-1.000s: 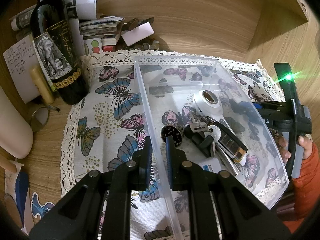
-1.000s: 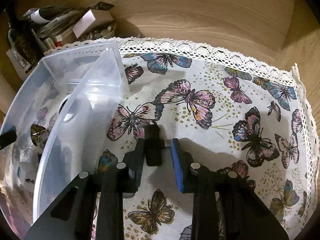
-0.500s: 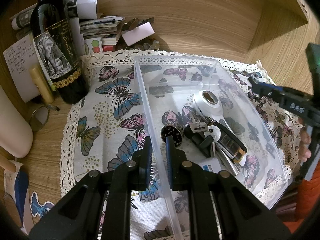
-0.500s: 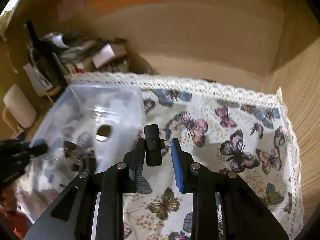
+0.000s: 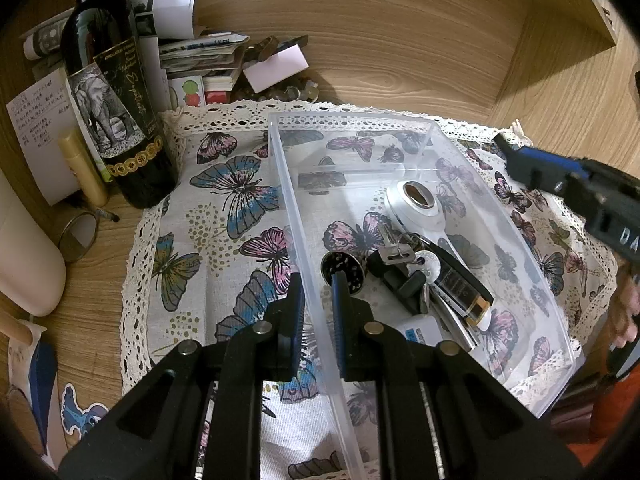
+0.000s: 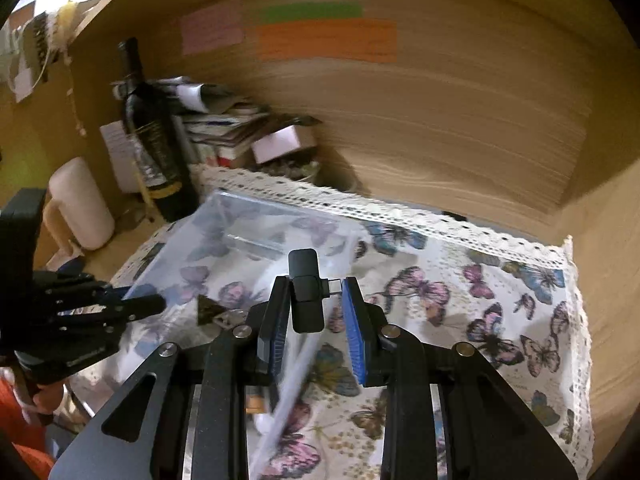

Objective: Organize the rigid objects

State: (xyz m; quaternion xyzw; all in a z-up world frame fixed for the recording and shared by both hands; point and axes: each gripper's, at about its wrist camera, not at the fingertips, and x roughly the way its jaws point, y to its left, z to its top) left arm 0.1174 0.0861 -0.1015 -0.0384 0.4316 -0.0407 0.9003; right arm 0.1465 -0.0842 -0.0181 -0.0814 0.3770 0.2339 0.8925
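A clear plastic bin (image 5: 500, 220) sits on a butterfly cloth (image 5: 224, 224). It holds a white tape roll (image 5: 416, 204), keys (image 5: 396, 254), a black car fob (image 5: 460, 280) and a round black disc (image 5: 344, 266). My left gripper (image 5: 318, 300) is shut on the bin's left wall, one finger on each side. My right gripper (image 6: 314, 300) is shut on a small black USB-C adapter (image 6: 306, 290) and holds it in the air above the bin's right wall (image 6: 248, 240). The right gripper also shows at the right of the left wrist view (image 5: 520, 160).
A dark wine bottle (image 5: 116, 104) stands at the cloth's back left, with stacked papers and small boxes (image 5: 212, 60) behind it. A cream cylinder (image 5: 24, 256) and a small round mirror (image 5: 78, 236) lie left. Wooden walls close the back and right.
My right gripper has lifted the black adapter off the cloth and carried it up and left over the bin. The left gripper has stayed on the bin wall.
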